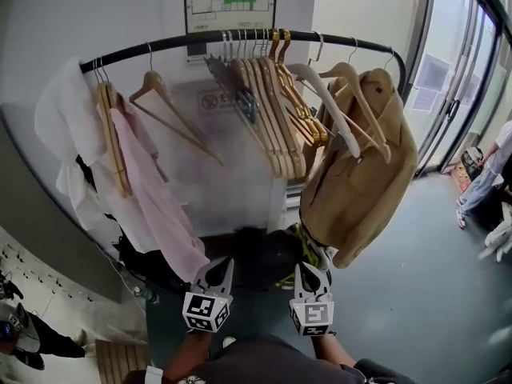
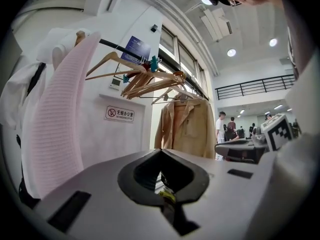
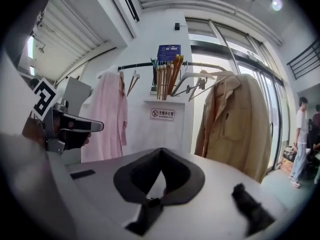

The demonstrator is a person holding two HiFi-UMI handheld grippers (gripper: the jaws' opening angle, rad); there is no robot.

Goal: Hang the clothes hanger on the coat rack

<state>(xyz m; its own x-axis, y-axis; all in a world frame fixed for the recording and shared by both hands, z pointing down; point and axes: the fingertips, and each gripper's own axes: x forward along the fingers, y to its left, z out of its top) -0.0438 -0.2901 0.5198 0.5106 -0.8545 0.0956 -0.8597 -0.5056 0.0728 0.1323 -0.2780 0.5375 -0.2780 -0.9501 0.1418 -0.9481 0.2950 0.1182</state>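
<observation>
Wooden hangers (image 1: 268,110) up on the coat rack (image 1: 176,41).
My left tool (image 1: 218,269) and right tool (image 1: 310,274) sit below it, each pressed together on nothing; the hangers bunch at its middle, a tan jacket (image 1: 360,174) at its right end.

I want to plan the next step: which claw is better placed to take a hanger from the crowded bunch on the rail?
Right, probably. The right claw sits nearer below the hanger bunch; the left claw is by the pink shirt. Both are shut and empty.
</observation>
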